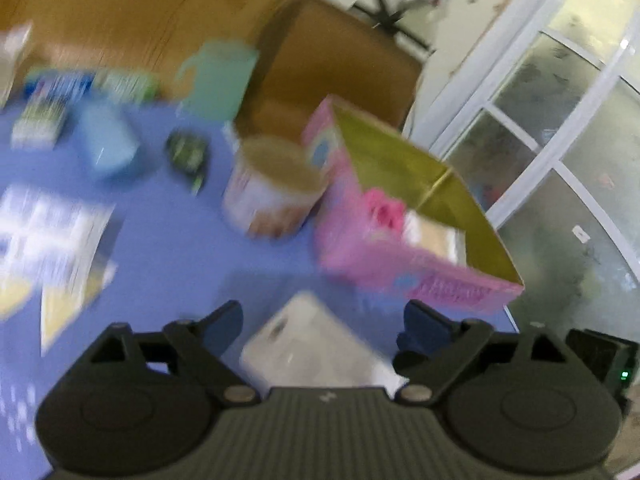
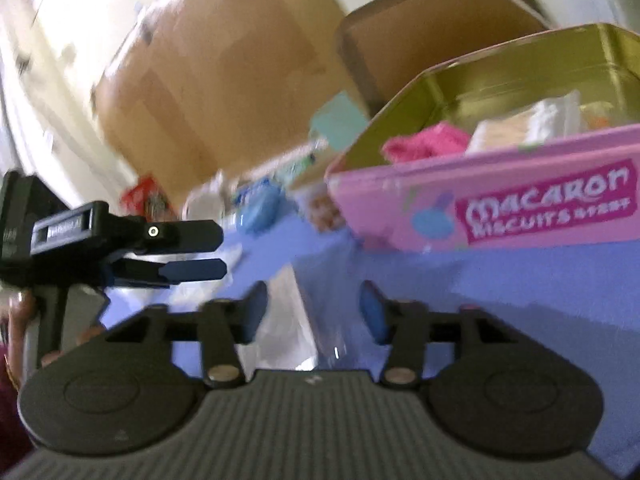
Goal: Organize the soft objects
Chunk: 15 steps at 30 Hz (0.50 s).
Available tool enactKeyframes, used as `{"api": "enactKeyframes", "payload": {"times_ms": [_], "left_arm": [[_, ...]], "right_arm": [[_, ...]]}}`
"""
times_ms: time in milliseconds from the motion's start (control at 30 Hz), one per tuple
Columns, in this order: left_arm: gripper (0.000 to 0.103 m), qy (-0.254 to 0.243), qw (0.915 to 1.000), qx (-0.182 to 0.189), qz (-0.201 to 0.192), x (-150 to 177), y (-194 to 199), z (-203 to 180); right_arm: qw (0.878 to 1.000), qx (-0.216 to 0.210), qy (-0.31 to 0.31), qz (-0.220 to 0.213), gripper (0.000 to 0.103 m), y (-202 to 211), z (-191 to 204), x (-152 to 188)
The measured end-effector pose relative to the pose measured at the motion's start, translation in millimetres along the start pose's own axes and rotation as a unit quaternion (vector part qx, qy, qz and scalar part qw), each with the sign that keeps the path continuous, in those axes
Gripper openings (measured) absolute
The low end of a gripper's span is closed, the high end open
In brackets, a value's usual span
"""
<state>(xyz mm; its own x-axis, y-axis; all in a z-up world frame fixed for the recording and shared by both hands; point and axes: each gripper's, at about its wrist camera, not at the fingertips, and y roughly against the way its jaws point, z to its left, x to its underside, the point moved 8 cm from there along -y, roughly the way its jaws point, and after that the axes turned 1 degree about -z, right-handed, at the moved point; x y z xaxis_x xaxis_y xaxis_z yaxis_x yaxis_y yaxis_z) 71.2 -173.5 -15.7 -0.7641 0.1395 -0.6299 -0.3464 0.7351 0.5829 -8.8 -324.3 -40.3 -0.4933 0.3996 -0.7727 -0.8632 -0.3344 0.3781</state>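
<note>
A pink Macaron biscuit tin (image 1: 404,268) with a gold inside stands open on the blue tablecloth; it also shows in the right wrist view (image 2: 520,208). Inside lie a pink cloth (image 1: 384,212) (image 2: 428,142) and a white folded cloth (image 1: 434,234) (image 2: 532,124). A white tissue pack (image 1: 316,344) lies between the open fingers of my left gripper (image 1: 322,320), not gripped. My right gripper (image 2: 314,308) is open above a clear plastic-wrapped item (image 2: 292,332). The left gripper (image 2: 196,250) shows from the side at the left of the right wrist view.
On the blue tablecloth (image 1: 168,248) are a round paper tub (image 1: 272,188), a mint mug (image 1: 218,76), a light blue pouch (image 1: 106,140), a small dark green object (image 1: 186,152) and printed packets (image 1: 52,232). Brown cardboard boxes (image 1: 332,64) stand behind. The view is blurred.
</note>
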Motion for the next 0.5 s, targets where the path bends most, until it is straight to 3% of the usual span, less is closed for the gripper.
{"api": "enactKeyframes", "payload": {"times_ms": [100,167,267,300,333,367,433,500], "left_arm": [[0.090,0.018,0.9997,0.003,0.018,20.0,7.5,11.7],[0.083,0.034,0.9986,0.013,0.038,32.6,2.8,14.1],[0.071,0.009,0.9990,0.009,0.043,39.8,-6.4,7.8],[0.071,0.001,0.9994,-0.001,0.034,37.1,-8.0,4.1],[0.071,0.000,0.9995,-0.003,0.032,33.3,-9.1,2.3],[0.063,0.001,0.9995,0.004,0.030,28.0,-9.2,-0.6],[0.048,-0.005,0.9974,0.064,0.033,12.9,-9.7,-21.1],[0.053,-0.051,0.9954,0.079,0.016,-8.2,-9.2,-52.5]], "right_arm": [[0.998,-0.003,0.058,0.029,0.058,-5.9,12.1,13.5],[0.995,-0.011,0.087,0.049,0.059,-11.9,18.8,20.2],[0.990,-0.013,0.127,0.057,0.044,-20.2,31.6,27.5],[0.991,-0.021,0.125,0.053,0.031,-19.8,36.2,27.4],[0.990,-0.020,0.129,0.045,0.027,-18.7,39.2,26.5],[0.989,-0.009,0.143,0.029,0.025,-15.8,42.3,24.1],[0.987,0.000,0.160,-0.003,0.017,-10.2,46.6,14.5],[0.985,0.016,0.168,-0.033,0.014,-4.2,48.4,0.4]]}}
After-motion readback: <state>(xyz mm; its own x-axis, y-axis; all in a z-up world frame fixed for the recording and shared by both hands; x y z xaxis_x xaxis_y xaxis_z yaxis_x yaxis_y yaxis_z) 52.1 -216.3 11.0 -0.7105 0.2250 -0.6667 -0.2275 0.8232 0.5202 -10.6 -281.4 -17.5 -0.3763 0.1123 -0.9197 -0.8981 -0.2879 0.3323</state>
